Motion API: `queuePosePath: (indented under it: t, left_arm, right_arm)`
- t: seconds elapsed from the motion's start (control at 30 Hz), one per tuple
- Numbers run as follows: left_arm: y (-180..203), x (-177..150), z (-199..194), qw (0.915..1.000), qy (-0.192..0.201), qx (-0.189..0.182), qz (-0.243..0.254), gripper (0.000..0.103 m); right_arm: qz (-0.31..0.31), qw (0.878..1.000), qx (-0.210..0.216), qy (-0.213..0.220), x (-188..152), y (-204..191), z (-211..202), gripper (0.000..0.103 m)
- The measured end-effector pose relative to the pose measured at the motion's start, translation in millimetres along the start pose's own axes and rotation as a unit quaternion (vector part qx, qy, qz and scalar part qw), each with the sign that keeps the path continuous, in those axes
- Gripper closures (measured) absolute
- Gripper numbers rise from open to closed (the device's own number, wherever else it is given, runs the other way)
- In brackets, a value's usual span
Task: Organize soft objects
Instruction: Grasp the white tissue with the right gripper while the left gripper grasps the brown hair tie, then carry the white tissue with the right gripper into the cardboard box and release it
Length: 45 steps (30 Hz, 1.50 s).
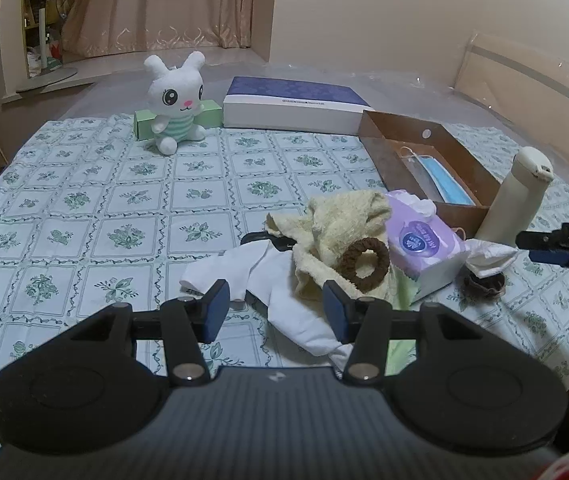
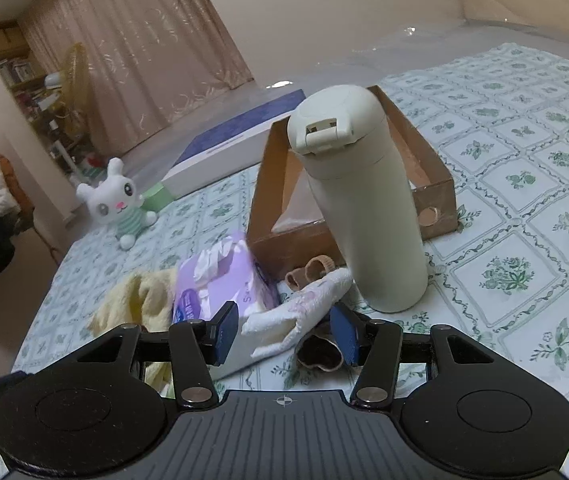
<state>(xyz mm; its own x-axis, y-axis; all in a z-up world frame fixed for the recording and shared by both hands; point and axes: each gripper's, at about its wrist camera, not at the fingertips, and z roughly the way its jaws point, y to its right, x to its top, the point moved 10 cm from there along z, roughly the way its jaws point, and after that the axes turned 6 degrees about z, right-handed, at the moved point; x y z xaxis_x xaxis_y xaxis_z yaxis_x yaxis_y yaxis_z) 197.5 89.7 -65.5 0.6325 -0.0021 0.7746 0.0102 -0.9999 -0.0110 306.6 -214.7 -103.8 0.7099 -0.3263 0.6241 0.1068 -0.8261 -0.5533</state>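
My left gripper (image 1: 276, 312) is open just above a white cloth (image 1: 284, 304) that lies flat on the flowered sheet. Beyond it a yellow towel (image 1: 340, 220) is bunched up with a brown scrunchie (image 1: 366, 262) on top, beside a purple tissue pack (image 1: 420, 244). My right gripper (image 2: 284, 334) is open over a crumpled white tissue (image 2: 304, 308), which lies between the pads untouched, and a small brown piece (image 2: 320, 354). The right gripper (image 1: 540, 249) also shows at the left wrist view's right edge. A white plush bunny (image 1: 174, 100) sits at the far side.
A cream flask (image 2: 364, 200) stands upright just beyond the right gripper, against a brown cardboard box (image 1: 376, 148) that holds a blue face mask (image 1: 444, 184). A blue-and-white flat box (image 1: 292, 108) and a green box (image 1: 144, 122) lie at the back. Two beige rings (image 2: 308, 272) rest near the flask.
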Motion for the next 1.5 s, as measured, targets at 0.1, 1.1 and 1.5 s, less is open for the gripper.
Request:
queuePosePath:
  t: [0.1,1.1,1.5]
  left_arm:
    - [2,-1,5,1.0000,-0.001,-0.005,-0.002,0.055]
    - [79,11,76,0.9935,0.020,-0.027,0.109,0.070]
    - [81,9,106,0.9894,0.006,-0.002,0.145,0.094]
  right_arm:
    - [0.006,1.000,-0.007,-0.001,0,0,9,0.053]
    - [-0.076,0.996,-0.006,0.046,-26,-21,-14,0.087]
    - [-0.144,0.987,-0.016,0.071,-28,-35,-15,0.087]
